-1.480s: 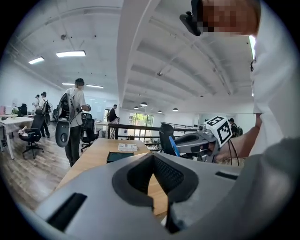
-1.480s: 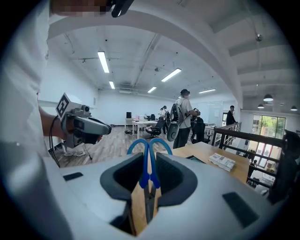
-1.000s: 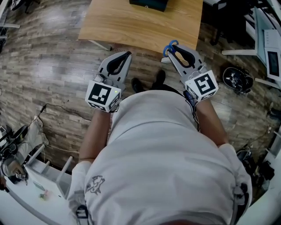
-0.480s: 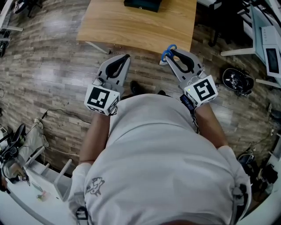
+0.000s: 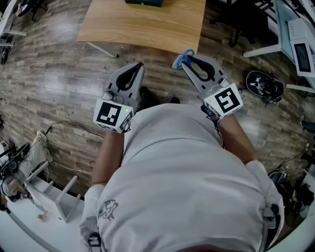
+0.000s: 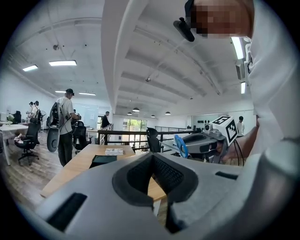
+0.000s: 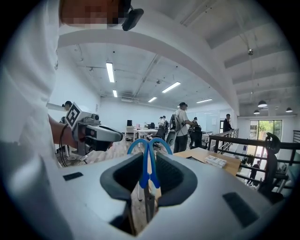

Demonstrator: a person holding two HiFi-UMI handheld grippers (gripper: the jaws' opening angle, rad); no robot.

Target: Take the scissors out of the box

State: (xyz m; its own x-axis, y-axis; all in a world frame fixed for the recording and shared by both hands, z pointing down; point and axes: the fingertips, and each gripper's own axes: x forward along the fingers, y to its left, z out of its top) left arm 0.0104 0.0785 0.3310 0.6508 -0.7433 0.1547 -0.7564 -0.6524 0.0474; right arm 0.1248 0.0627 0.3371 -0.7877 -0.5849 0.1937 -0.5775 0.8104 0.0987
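Blue-handled scissors stick out past the tips of my right gripper, which is shut on them. In the right gripper view the blue handles point away from me and the blades run back between the pads. My left gripper is held level beside it, shut with nothing in it; its pads meet at the tip. From the left gripper view the scissors show in the other gripper. A dark box lies on the wooden table ahead, beyond both grippers.
Wood-plank floor lies below. A black helmet-like object sits on the floor at right, cables and a white rack at lower left. A person stands by the table's left side, and there are office chairs and a railing behind it.
Both grippers have travelled together across the floor and risen slightly; the table and box have slid left and up in the head view. The scissors stay in the right gripper.
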